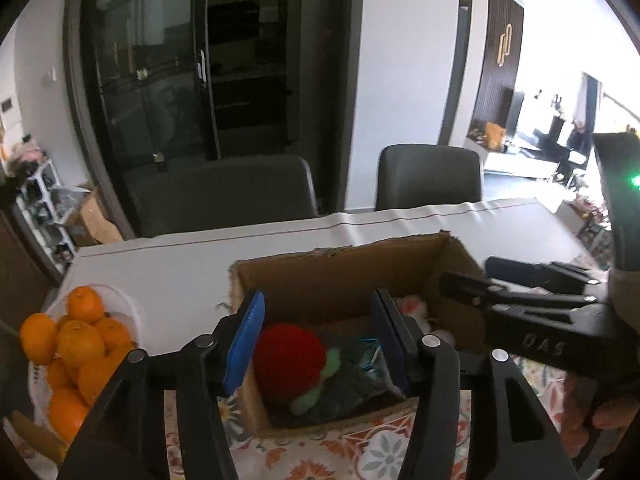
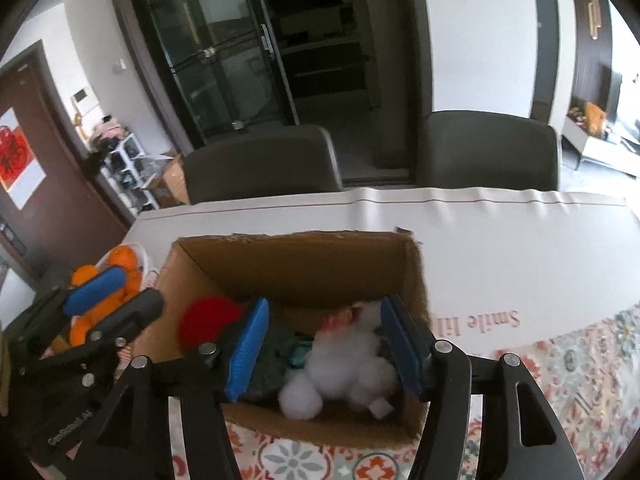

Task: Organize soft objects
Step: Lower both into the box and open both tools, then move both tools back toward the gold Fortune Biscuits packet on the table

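Hovering over the cardboard box (image 1: 344, 276), the left gripper (image 1: 320, 340) and right gripper (image 2: 324, 344) both stood released, jaws spread and empty. Inside the box lay the soft objects: a red pom-pom ball (image 1: 289, 356) at the left end, a dark teal knitted item (image 1: 352, 380) in the middle, and a white plush toy (image 2: 352, 364) at the right end. Any further placement would best be made low over the opening, clear of the walls. A bowl of oranges (image 1: 76, 340) sat just beside the box. The box floor beneath the toys was hidden, and the plush's face could not be made out.
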Motion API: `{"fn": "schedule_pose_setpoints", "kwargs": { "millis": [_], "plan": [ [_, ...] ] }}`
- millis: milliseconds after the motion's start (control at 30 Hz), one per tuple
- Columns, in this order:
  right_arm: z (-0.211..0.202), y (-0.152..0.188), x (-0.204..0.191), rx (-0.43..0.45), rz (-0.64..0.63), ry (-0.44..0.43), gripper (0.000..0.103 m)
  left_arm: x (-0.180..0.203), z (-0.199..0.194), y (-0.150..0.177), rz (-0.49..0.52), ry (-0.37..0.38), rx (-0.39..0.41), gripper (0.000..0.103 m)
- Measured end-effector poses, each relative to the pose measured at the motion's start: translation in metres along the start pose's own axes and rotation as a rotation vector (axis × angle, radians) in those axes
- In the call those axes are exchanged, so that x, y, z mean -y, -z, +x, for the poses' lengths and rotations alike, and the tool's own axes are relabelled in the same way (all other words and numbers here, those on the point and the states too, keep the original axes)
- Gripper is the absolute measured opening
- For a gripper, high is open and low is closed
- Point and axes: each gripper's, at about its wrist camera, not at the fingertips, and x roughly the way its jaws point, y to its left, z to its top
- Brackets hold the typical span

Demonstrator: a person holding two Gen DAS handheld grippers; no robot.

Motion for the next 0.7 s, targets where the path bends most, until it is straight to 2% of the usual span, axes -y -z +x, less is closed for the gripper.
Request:
{"fn": "schedule_pose_setpoints", "kwargs": {
  "millis": [67, 267, 333, 700],
  "plan": [
    [-0.007, 0.004, 0.003, -0.004, 0.019, 0.009, 0.06, 0.002, -0.006, 0.004, 0.005, -0.032, 0.003, 0.062],
    [-0.031, 0.013, 0.005, 0.003, 0.029, 0.037, 0.064, 0.011, -0.03, 0.012, -0.009, -0.061, 0.01, 0.069],
    [-0.042, 0.016, 0.006, 0.008, 0.036, 0.041, 0.067, 0.013, -0.038, 0.014, -0.018, -0.063, 0.016, 0.073],
    [-0.103, 0.041, 0.017, 0.05, 0.03, 0.106, 0.076, 0.041, -0.08, 0.031, -0.003, -0.046, 0.034, 0.081]
  ]
}}
